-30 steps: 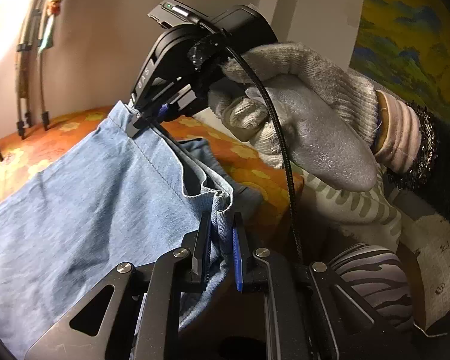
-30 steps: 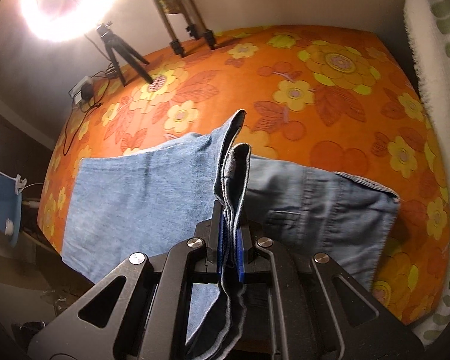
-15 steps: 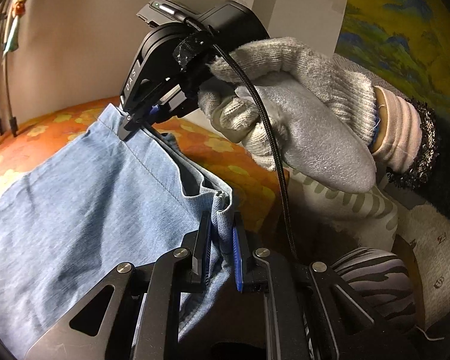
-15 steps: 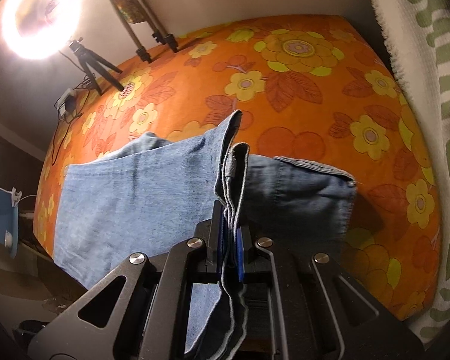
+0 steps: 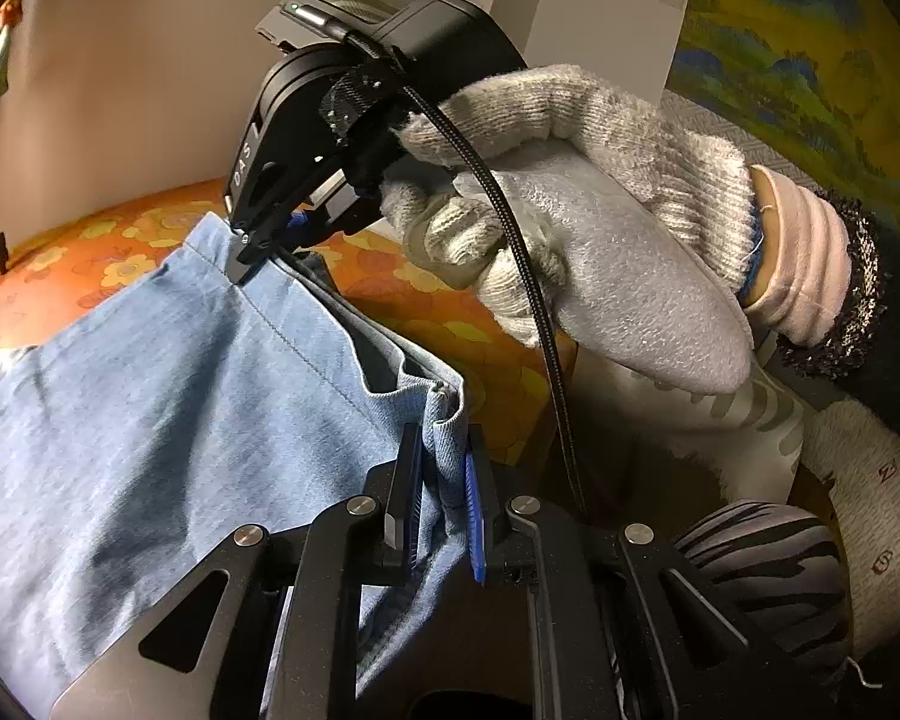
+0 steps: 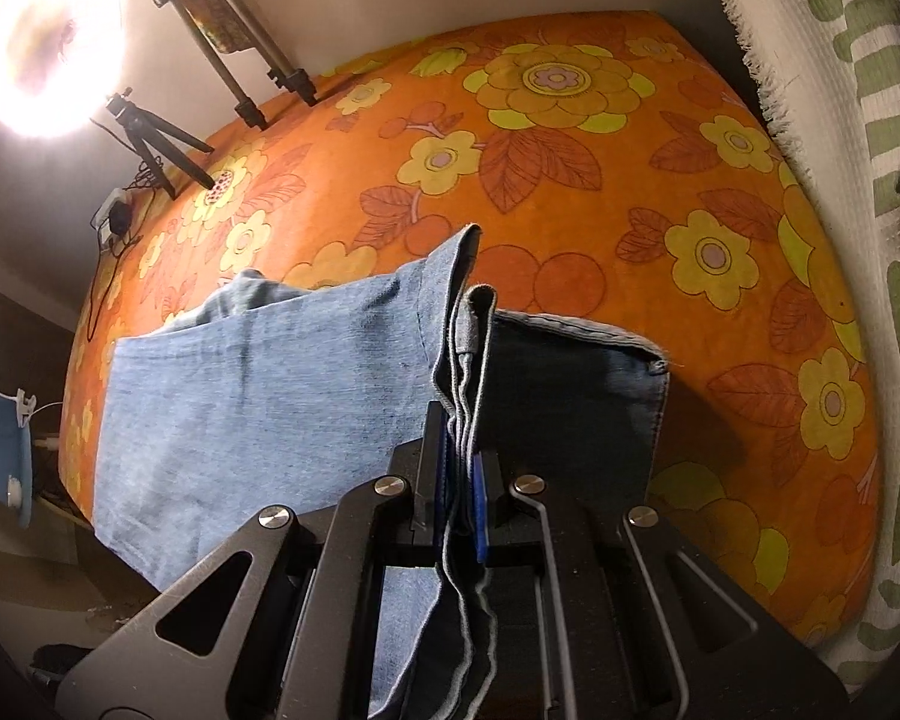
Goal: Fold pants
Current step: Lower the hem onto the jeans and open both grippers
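Light blue denim pants (image 5: 168, 420) hang stretched between my two grippers above an orange flowered bed. My left gripper (image 5: 441, 468) is shut on one corner of the pants' edge. My right gripper (image 6: 459, 450) is shut on the other corner, several layers of denim bunched between its jaws. In the left wrist view the right gripper (image 5: 252, 258), held by a gloved hand (image 5: 570, 228), pinches the far corner. In the right wrist view the pants (image 6: 258, 396) drape down onto the bed, a darker folded part (image 6: 570, 396) lying underneath.
The orange flowered bed cover (image 6: 570, 168) spreads out beyond the pants. A ring light (image 6: 48, 42) on a small tripod and larger tripod legs (image 6: 240, 60) stand at the bed's far side. A green-and-white patterned blanket (image 6: 858, 180) lies along the right edge.
Both grippers have carried the held edge further across the bed. The lower part of the pants shows less and less beyond the held edge. Both grips are unchanged.
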Motion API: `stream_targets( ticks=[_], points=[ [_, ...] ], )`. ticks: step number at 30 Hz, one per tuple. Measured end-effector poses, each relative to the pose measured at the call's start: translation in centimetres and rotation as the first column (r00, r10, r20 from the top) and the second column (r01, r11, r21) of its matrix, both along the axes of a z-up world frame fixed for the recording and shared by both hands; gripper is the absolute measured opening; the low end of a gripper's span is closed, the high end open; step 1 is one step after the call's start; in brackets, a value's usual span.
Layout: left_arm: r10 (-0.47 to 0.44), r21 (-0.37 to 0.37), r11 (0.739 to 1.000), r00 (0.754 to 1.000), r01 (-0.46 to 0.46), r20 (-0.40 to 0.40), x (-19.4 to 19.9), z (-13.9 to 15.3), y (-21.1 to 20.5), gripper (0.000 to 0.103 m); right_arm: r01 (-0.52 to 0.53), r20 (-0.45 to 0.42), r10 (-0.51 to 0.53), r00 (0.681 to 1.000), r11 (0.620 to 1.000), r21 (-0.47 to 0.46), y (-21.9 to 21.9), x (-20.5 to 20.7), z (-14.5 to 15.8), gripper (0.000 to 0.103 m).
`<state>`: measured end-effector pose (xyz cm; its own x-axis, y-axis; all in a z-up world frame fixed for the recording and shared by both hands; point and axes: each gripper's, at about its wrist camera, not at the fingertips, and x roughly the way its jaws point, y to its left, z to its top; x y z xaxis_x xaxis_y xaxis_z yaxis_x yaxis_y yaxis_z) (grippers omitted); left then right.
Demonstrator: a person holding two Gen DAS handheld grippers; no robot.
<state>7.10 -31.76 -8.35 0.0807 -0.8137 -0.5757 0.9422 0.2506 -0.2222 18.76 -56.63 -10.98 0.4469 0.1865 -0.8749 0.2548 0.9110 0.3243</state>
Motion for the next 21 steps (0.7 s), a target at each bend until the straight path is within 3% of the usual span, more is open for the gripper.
stream_targets(
  ticks=[13, 19, 21],
  points=[
    [-0.009, 0.029, 1.0, 1.0, 0.01, -0.018, -0.4, 0.4, -0.7, 0.011, -0.027, -0.015, 0.027, 1.0, 1.0, -0.008, -0.6, 1.0, -2.0, 0.007],
    [-0.022, 0.048, 0.999, 1.0, 0.023, -0.009, -1.5, 0.8, -1.4, 0.011, 0.047, 0.018, -0.046, 0.999, 0.998, -0.033, -2.4, 0.3, -0.9, 0.022],
    [-0.026, 0.058, 0.998, 1.0, 0.026, -0.016, -1.7, 1.1, -1.8, 0.017, 0.072, 0.034, -0.071, 0.997, 0.997, -0.03, -3.3, 0.0, -0.1, 0.024]
  ],
)
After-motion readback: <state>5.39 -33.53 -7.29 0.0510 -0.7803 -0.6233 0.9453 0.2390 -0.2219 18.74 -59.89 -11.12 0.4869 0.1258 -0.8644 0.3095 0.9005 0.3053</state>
